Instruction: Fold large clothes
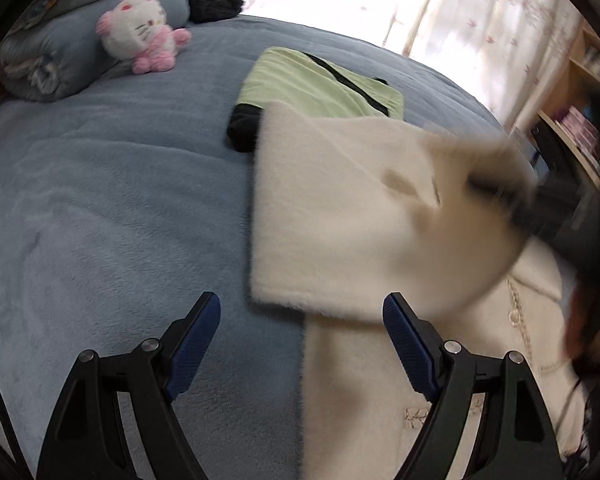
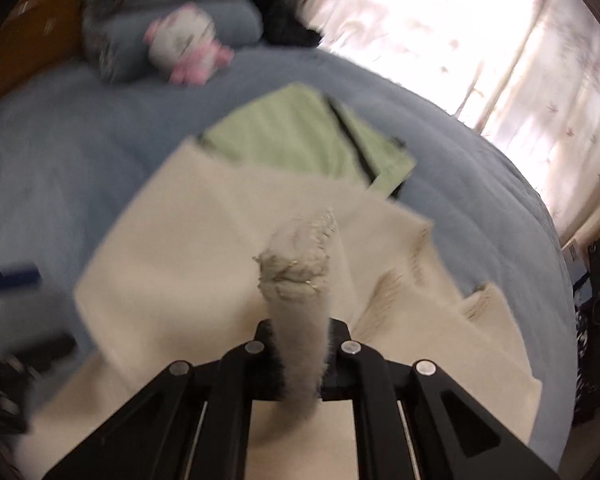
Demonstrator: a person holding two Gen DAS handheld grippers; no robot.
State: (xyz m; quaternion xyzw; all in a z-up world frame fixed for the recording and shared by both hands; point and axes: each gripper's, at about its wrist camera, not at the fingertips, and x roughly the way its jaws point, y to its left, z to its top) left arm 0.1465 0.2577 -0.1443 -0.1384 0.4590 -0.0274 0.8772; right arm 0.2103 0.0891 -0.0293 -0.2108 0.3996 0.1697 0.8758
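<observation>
A large cream fleece garment [image 1: 340, 216] lies on the blue bed cover [image 1: 100, 200]; it also shows in the right wrist view [image 2: 188, 264]. My left gripper [image 1: 302, 344] is open and empty, low over the garment's near left edge, blue pads [image 1: 196, 344] wide apart. My right gripper [image 2: 300, 360] is shut on a bunched fold of the cream garment [image 2: 300, 280] and lifts part of it; it appears blurred at the right of the left wrist view [image 1: 496, 196]. A gold chain trim [image 1: 516, 312] lies on the garment.
A folded green and black garment [image 1: 320, 84] lies beyond the cream one, also in the right wrist view [image 2: 296, 136]. A pink and white plush cat [image 1: 140, 32] leans on rolled blue bedding [image 1: 52, 60]. Curtains [image 1: 480, 12] and shelves [image 1: 580, 120] stand at the right.
</observation>
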